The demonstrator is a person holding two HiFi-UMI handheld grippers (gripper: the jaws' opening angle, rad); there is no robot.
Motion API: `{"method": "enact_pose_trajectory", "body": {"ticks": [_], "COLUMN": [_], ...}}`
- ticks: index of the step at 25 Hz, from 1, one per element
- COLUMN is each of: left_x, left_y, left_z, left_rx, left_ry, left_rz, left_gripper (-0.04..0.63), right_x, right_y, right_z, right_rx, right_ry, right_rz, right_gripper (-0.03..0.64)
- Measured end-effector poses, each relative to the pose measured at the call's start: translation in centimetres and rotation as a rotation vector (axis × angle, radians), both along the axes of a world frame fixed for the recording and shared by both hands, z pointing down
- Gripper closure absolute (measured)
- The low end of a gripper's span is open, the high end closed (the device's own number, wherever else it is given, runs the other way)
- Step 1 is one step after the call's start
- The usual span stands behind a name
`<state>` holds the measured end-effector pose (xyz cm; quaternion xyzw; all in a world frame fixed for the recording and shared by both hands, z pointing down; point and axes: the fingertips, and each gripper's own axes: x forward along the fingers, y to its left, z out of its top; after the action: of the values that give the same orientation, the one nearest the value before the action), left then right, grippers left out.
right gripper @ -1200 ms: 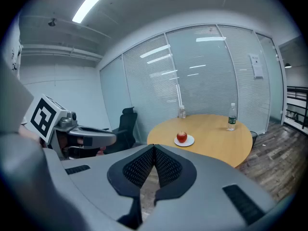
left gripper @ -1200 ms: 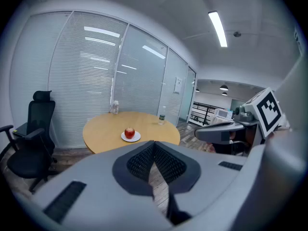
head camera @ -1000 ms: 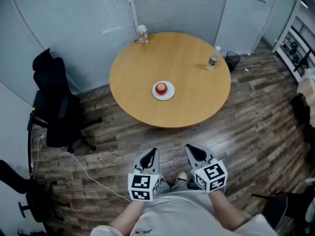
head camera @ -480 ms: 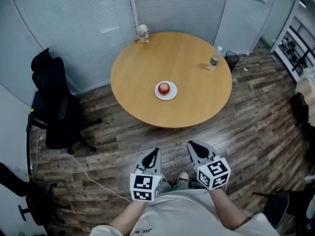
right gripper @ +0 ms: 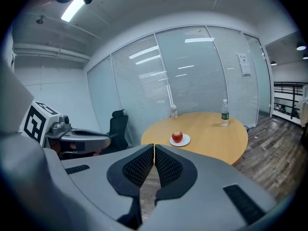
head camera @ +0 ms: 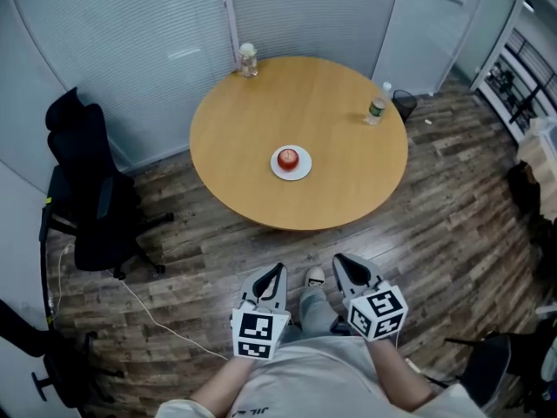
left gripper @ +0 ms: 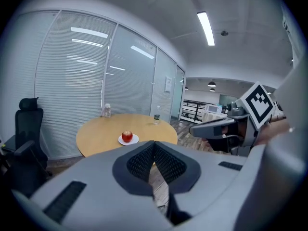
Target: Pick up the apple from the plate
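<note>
The person holds both tools low and close to the body, side by side over the dark wood-plank floor [head camera: 452, 225], well short of the near edge of the round wooden table [head camera: 335, 103]. Bare forearms come up from the bottom of the head view, each ending in a white marker cube. The left gripper [head camera: 276, 270] points forward toward the table, tipped a little downward, and its two dark ribbed pads are pressed together with nothing between them. The right gripper [head camera: 342, 260] lies parallel to it, just to its right, at much the same downward tilt. It is also clenched and empty, its pads meeting along a thin seam. A light-coloured shoe [head camera: 315, 277] shows on the floor between the two tools. Each gripper view catches the other tool off to one side, level with it.

The red apple [head camera: 288, 157] sits upright on a small white round plate [head camera: 303, 170] near the middle of the tabletop, slightly toward the near edge. It is well apart from both grippers and untouched. A clear plastic bottle with a green label [head camera: 377, 104] stands at the right edge of the table, and a second clear bottle [head camera: 248, 59] stands at the far-left edge. A black office chair [head camera: 87, 198] stands on the floor to the left of the table, by the blind-covered glass wall [head camera: 139, 42].
</note>
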<state>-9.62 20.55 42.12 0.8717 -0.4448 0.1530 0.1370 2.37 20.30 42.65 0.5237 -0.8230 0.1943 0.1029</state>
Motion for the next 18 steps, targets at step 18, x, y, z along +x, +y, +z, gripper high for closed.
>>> {"method": "enact_pose_trajectory", "body": {"ticks": [18], "left_x": [2.0], "left_y": [-19.1], "left_z": [-0.4], "left_rx": [0.0], "left_ry": [0.023], "left_rz": [-0.141], "left_gripper": [0.594], "right_x": [4.3], "right_y": [-20.4], "right_z": [-0.6], "right_rx": [0.038], "right_ry": [-0.003], "right_rz": [-0.068], "right_gripper": [0.584]}}
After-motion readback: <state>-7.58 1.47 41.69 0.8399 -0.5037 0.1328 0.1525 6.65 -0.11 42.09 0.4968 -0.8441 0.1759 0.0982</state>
